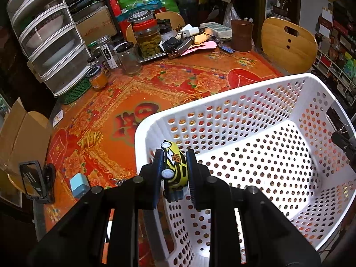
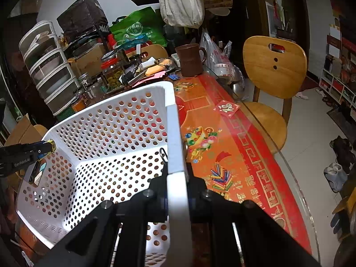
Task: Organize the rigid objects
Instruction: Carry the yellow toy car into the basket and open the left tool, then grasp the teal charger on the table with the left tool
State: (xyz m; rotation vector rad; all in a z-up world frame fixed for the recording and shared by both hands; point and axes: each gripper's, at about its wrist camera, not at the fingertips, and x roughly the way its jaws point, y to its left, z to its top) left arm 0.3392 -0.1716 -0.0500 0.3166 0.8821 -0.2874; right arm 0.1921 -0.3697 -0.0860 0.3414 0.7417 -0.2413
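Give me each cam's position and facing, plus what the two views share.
Left wrist: on the left gripper, angled down over the white basket's near corner; its fingers pinch a yellow toy car; black finger frame shows.
Right wrist: on the right gripper, angled down along the basket's side rim, which it clamps; the left gripper enters at far left.
Shared: basket, brown mug, wooden chair, jars, red tablecloth.

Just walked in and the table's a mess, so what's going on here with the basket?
A person is tidying with two handheld grippers. The left gripper is shut on a yellow toy car, holding it over the near rim of the white perforated basket, which looks empty inside. The right gripper is clamped on the basket's opposite rim, holding it. The car has not been released.
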